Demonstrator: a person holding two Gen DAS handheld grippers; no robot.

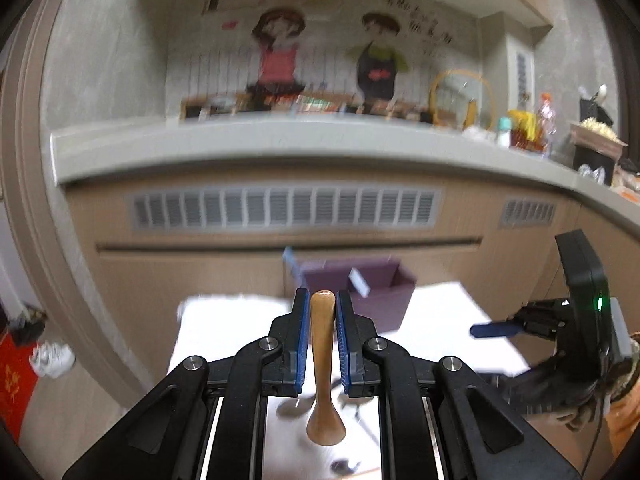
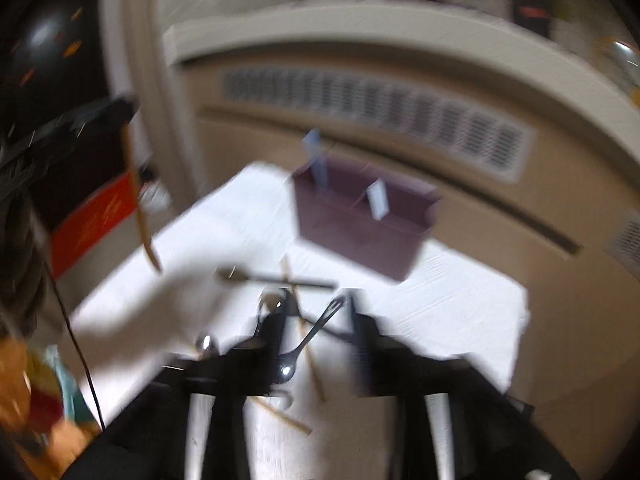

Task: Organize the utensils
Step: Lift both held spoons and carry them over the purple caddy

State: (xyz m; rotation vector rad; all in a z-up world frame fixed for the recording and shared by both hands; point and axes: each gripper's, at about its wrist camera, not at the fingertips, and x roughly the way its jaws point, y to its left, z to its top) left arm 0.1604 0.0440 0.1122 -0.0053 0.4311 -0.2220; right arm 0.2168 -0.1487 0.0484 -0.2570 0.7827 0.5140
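My left gripper [image 1: 323, 305] is shut on a wooden spoon [image 1: 322, 360], which hangs handle up and bowl down between the blue pads, above the white table [image 1: 440, 320]. A purple organizer box [image 1: 360, 286] stands beyond it at the table's far edge. In the blurred right wrist view, my right gripper [image 2: 318, 320] hovers open over a pile of utensils. A dark slotted utensil [image 2: 316, 330] lies on the table under the gap between its fingers. The same box [image 2: 360, 220] sits ahead of it. The wooden spoon [image 2: 140, 208] shows at upper left.
On the white table [image 2: 460, 300] lie a long dark spoon [image 2: 276, 278], light chopsticks [image 2: 312, 360] and a metal spoon [image 2: 206, 344]. The box holds a blue card [image 2: 316, 156] and a white card [image 2: 378, 196]. A cabinet front with vents [image 1: 284, 208] rises behind.
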